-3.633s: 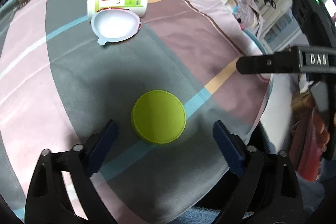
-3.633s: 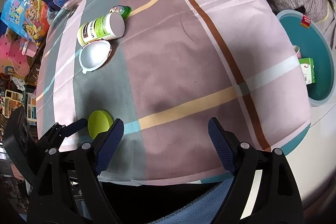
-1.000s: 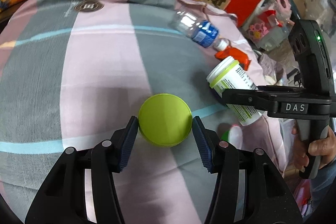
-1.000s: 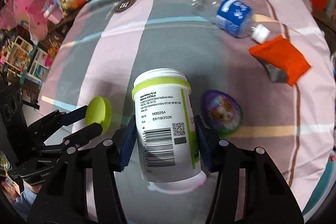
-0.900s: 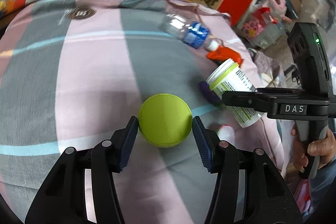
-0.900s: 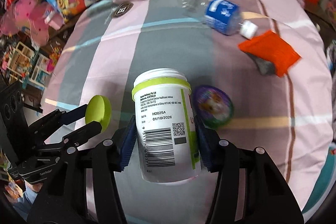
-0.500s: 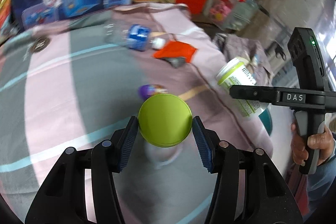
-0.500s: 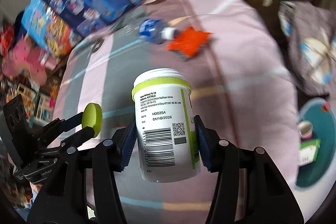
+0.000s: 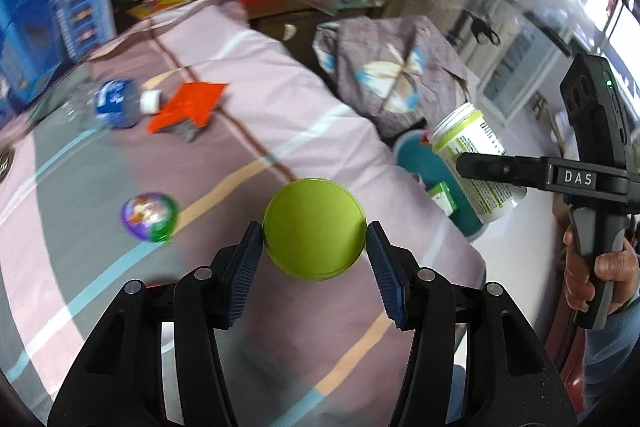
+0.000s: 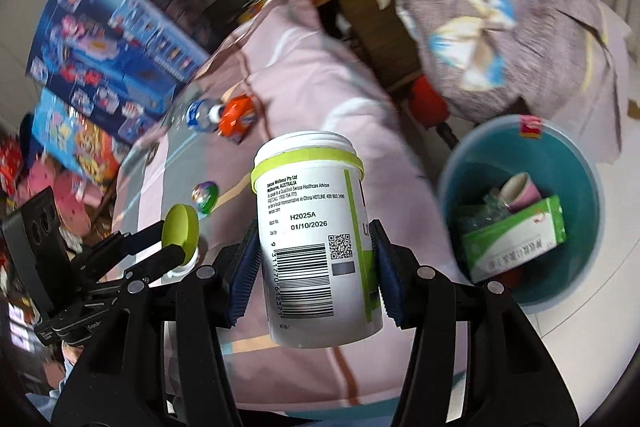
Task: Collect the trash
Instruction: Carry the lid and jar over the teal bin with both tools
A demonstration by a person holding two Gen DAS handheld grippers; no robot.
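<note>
Left wrist view: the left gripper (image 9: 315,245) has its jaws closed on a green lid (image 9: 314,228), held above the striped bed (image 9: 280,115). At 9 o'clock lies a purple egg (image 9: 149,217); at 10 o'clock, a water bottle (image 9: 116,103) and an orange wrapper (image 9: 188,107). In the right wrist view, the right gripper (image 10: 315,265) has its jaws clamped on a white jar (image 10: 314,243); a teal bin (image 10: 520,211) holding trash sits at 3 o'clock.

Left gripper (image 9: 315,251) and right gripper (image 10: 315,261) each clamp a load, tilted downward.
</note>
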